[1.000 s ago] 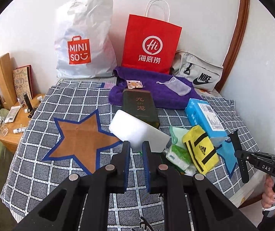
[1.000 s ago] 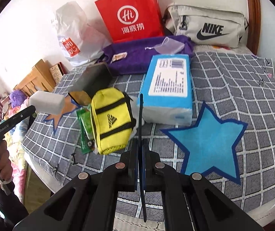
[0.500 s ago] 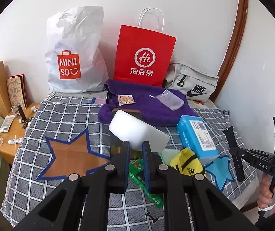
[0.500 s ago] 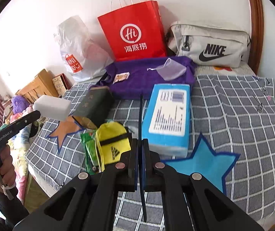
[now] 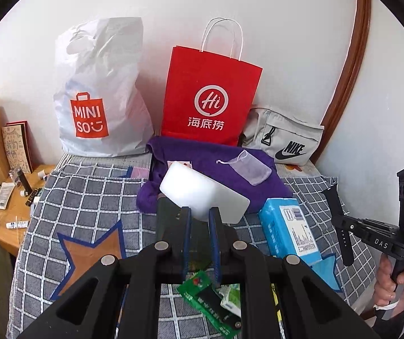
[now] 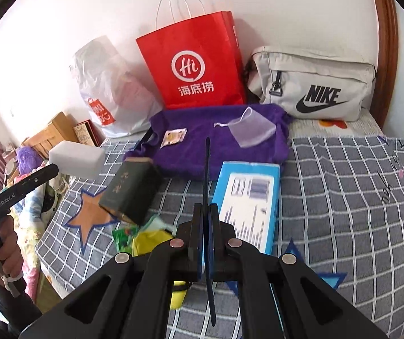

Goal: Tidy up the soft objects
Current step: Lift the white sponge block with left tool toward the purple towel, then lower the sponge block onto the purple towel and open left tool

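Observation:
A white sponge block [image 5: 202, 195] hangs above the checked bedspread [image 5: 88, 195], with my left gripper [image 5: 200, 212] shut on its near edge. From the right wrist view the same sponge [image 6: 77, 159] shows at the left, held by the left gripper [image 6: 52, 171]. My right gripper [image 6: 208, 212] is shut on a thin black watch strap [image 6: 207, 163], seen edge-on. In the left wrist view that strap [image 5: 346, 251] hangs from the right gripper [image 5: 339, 221] at the right. A red paper bag [image 5: 210, 99], a white MINISO bag [image 5: 100, 99] and a grey Nike bag [image 5: 286, 138] stand against the wall.
A purple towel [image 5: 216, 175] with a mesh pouch [image 5: 250, 166] lies before the bags. On the bedspread lie a blue tissue pack [image 5: 289, 228], a dark box [image 6: 128, 189], a yellow pouch [image 6: 151, 240] and a green packet [image 5: 210, 291]. A cluttered wooden nightstand [image 5: 12, 217] stands left.
Both grippers have risen and moved nearer the bags at the wall, the left carrying the sponge and the right the strap. The things on the bed have slid down in both views.

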`<state>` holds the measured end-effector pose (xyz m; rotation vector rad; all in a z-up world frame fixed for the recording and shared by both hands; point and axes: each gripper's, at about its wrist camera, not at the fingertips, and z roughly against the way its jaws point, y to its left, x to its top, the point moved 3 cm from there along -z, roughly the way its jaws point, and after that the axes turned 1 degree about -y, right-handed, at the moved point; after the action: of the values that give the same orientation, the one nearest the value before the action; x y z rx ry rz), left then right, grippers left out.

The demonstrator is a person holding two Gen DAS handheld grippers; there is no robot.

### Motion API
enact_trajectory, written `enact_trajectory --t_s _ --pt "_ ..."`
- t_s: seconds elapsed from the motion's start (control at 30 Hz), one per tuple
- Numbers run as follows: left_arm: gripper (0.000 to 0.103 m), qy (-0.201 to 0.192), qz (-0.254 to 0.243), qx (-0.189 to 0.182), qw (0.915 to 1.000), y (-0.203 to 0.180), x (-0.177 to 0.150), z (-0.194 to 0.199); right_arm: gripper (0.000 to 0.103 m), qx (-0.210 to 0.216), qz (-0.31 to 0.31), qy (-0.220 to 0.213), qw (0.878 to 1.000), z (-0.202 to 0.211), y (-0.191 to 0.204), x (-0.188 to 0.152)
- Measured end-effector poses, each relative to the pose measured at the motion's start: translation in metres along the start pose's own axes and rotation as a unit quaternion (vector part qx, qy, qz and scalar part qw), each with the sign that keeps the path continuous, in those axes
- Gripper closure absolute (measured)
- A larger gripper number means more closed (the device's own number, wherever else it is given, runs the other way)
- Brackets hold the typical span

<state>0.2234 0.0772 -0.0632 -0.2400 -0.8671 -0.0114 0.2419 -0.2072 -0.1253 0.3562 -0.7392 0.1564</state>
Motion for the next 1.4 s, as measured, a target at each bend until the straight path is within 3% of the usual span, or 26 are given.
enact_trajectory --t_s 1.03,1.4 --pt "0.09 0.059 0.026 0.028 0.9975 0.012 0.061 -0.132 0.1 0.017 -0.019 0.025 0.999 -0.111 -0.032 0.104" --pt "0.09 0.077 0.033 0.012 0.9964 0.007 0.067 -0.179 0.1 0.014 -0.039 0.045 0.998 -0.162 -0.054 0.128"
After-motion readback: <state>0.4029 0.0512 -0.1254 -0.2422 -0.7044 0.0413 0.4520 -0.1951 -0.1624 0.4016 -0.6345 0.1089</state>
